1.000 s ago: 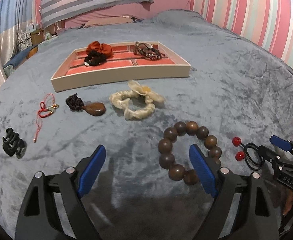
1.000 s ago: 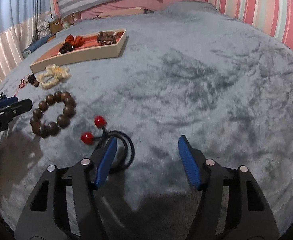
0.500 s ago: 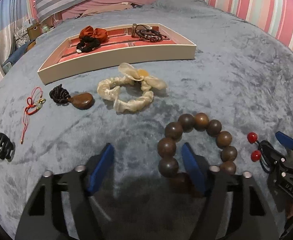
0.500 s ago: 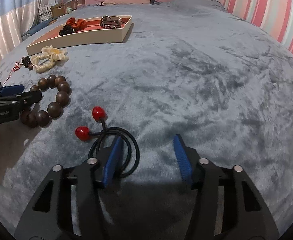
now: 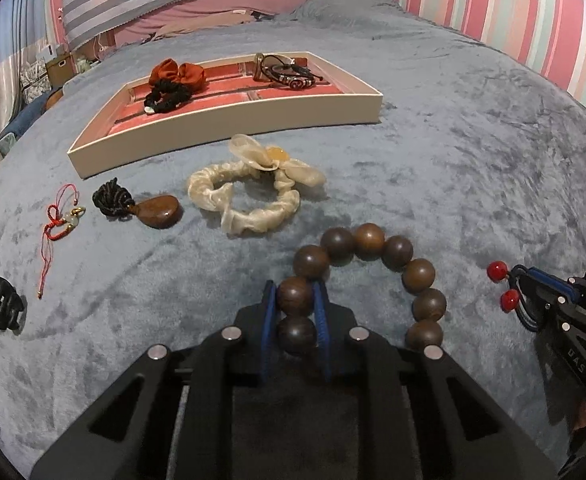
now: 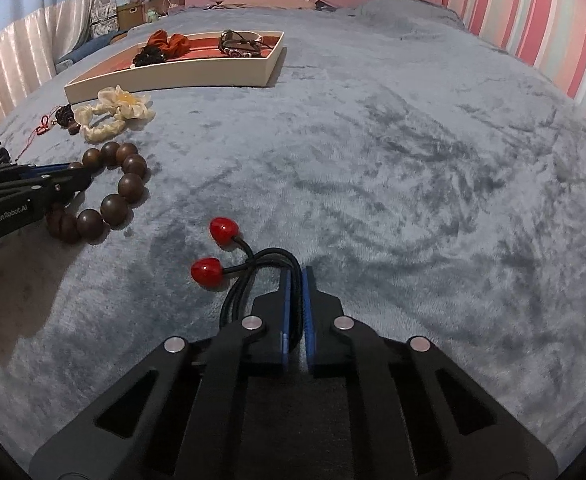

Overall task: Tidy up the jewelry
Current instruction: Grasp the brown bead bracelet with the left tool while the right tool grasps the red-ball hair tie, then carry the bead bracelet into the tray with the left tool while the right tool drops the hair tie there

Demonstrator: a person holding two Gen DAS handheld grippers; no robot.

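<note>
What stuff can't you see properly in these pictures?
- Round brown wooden bead bracelet: in the left wrist view its near beads vanish behind the left tool; in the right wrist view that tool covers its left side.
- Black elastic hair tie with red beads: in the right wrist view its loop runs under the right tool.
- Small pale charm on the red cord: too small to identify.
- Shallow cream tray: its near wall hides the front compartments.

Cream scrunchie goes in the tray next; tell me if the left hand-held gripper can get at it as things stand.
Probably not yet: the left hand-held gripper is shut on the wooden bead bracelet. The cream scrunchie lies uncovered just beyond, so the path looks free once it lets go.
</note>
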